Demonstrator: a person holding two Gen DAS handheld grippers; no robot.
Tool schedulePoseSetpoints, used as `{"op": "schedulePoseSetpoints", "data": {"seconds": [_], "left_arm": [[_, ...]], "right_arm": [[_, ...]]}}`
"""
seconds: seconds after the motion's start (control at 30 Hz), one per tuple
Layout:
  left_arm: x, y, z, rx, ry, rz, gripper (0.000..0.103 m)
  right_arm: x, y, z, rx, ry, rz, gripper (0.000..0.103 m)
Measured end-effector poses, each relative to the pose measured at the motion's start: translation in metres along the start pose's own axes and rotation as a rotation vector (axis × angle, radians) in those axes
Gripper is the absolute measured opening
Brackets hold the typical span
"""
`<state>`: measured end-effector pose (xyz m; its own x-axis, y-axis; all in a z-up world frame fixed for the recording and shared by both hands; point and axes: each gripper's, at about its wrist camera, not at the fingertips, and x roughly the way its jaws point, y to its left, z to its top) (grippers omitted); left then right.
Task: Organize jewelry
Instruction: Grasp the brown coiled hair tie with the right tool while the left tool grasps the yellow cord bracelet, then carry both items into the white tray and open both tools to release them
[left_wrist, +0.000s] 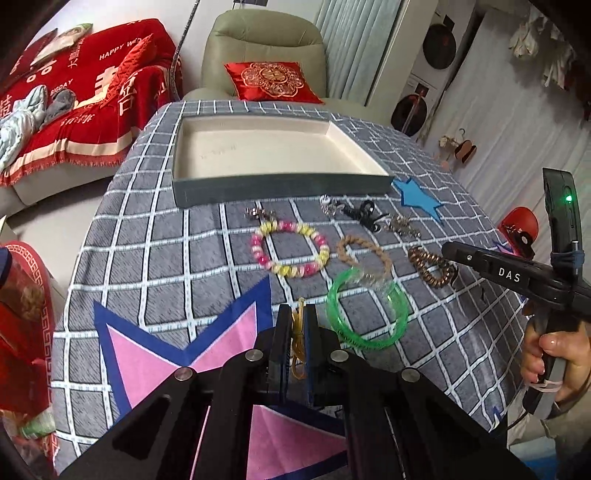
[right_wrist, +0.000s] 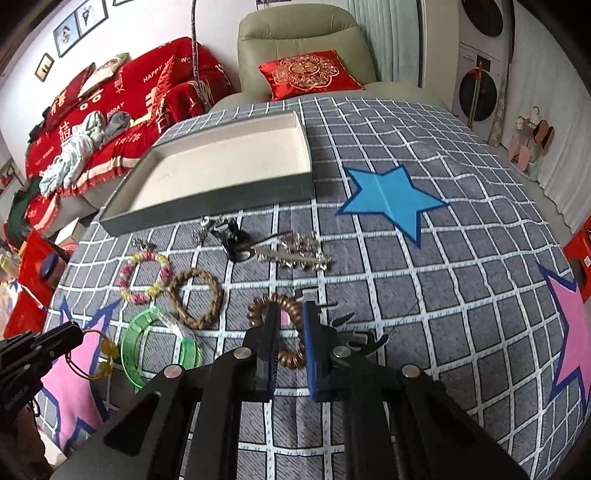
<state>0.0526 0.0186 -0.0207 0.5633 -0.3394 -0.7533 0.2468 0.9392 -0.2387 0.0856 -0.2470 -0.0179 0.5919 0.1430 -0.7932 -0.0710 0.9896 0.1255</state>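
Note:
My left gripper (left_wrist: 298, 310) is shut on a thin yellow hair tie (left_wrist: 297, 325), which hangs from its jaws just above the checked cloth. The right wrist view shows this left gripper (right_wrist: 75, 332) at the left edge with the yellow hair tie (right_wrist: 103, 350) dangling from it. My right gripper (right_wrist: 291, 306) is shut on a brown spiral hair tie (right_wrist: 291, 360), whose coil runs between the two pads. From the left wrist view the right gripper (left_wrist: 445, 249) has its tip on that brown spiral tie (left_wrist: 428, 273). A shallow grey box (left_wrist: 280, 186) with a bare cream floor stands at the back.
On the cloth lie a pink and yellow bead bracelet (left_wrist: 290, 249), a braided tan ring (left_wrist: 364, 251), a green bangle (left_wrist: 365, 314), a black clip (left_wrist: 364, 214) and silver pieces (right_wrist: 295, 253). Another black clip (right_wrist: 356, 334) lies beside my right fingers. An armchair and sofa stand beyond the table.

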Motion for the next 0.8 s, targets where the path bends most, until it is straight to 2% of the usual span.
{"op": "schedulePoseSetpoints", "data": {"seconds": [0.3, 0.4, 0.43, 0.5, 0.63, 0.73, 0.77, 0.8], "left_arm": [[-0.008, 0.003, 0.018, 0.002, -0.024, -0.007, 0.023], [-0.011, 0.004, 0.023, -0.002, -0.034, -0.009, 0.022], [-0.011, 0.004, 0.023, -0.003, -0.034, -0.01, 0.023], [-0.01, 0.003, 0.022, -0.004, -0.032, -0.012, 0.022], [-0.007, 0.002, 0.02, -0.002, -0.022, -0.014, 0.022], [-0.007, 0.001, 0.02, -0.002, -0.021, -0.014, 0.022], [-0.008, 0.0, 0.02, -0.001, -0.022, -0.014, 0.022], [-0.009, 0.001, 0.021, -0.001, -0.025, -0.014, 0.022]], "right_arm": [[-0.002, -0.007, 0.01, 0.025, -0.003, 0.019, 0.013], [0.002, -0.011, 0.01, 0.034, 0.012, 0.06, 0.014], [0.004, -0.011, 0.009, 0.032, 0.026, 0.067, 0.016], [0.012, -0.011, 0.004, 0.021, 0.051, 0.045, 0.044], [0.027, -0.01, -0.006, 0.0, 0.098, 0.033, 0.046], [0.029, -0.01, -0.008, 0.01, 0.098, 0.043, 0.043], [0.028, -0.01, -0.007, 0.011, 0.098, 0.042, 0.031], [0.029, -0.009, -0.007, 0.007, 0.11, 0.031, 0.011]]}}
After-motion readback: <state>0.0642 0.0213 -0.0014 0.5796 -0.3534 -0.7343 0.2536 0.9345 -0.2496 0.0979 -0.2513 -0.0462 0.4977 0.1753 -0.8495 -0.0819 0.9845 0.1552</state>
